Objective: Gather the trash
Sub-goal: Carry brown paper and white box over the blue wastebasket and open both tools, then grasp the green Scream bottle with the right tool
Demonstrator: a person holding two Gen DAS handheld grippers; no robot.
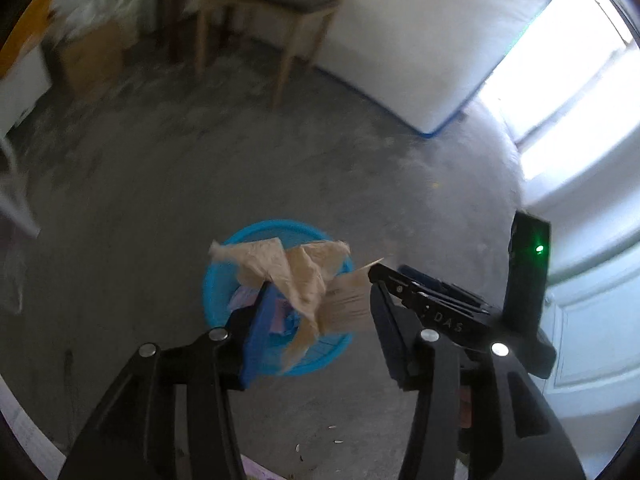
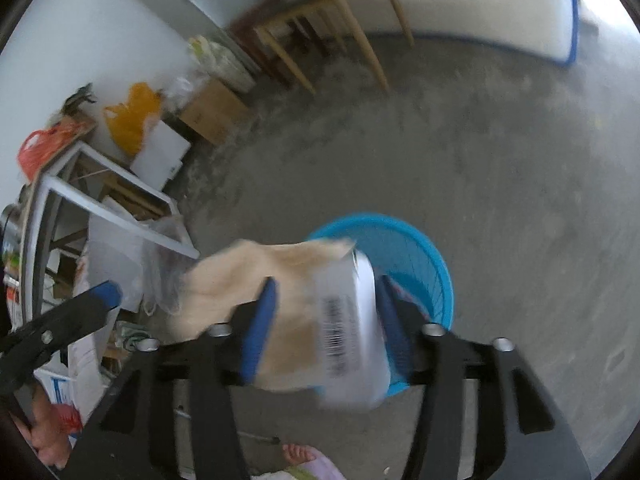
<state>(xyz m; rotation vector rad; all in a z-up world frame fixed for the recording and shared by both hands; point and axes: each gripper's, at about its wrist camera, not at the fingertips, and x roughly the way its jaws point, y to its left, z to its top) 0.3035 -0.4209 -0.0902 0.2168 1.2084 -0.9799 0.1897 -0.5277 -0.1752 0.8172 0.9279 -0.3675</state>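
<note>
1. The trash — a crumpled beige paper [image 1: 296, 276] and a white printed slip [image 2: 352, 320] — hangs in the air over the blue basket [image 1: 218, 280], which stands on the grey floor [image 1: 160, 184] and already has some scraps inside.
2. Our left gripper [image 1: 316, 320] has its jaws spread; the beige paper lies against the left pad only, so we see no pinch there.
3. Our right gripper [image 2: 326, 324] is spread too, with the white slip and beige paper between the pads. The picture is blurred, but the pads do not seem to press on it.
4. Risk, as we judge it: the paper is light and wide, and part of it reaches past the basket rim — it may drift and land on the floor beside the basket.
5. Another risk: the paper may stick to the blue pad and come away with the tool.
6. Both tools point steeply down at the basket, close side by side. A bare foot [image 2: 300, 452] stands just below.
</note>
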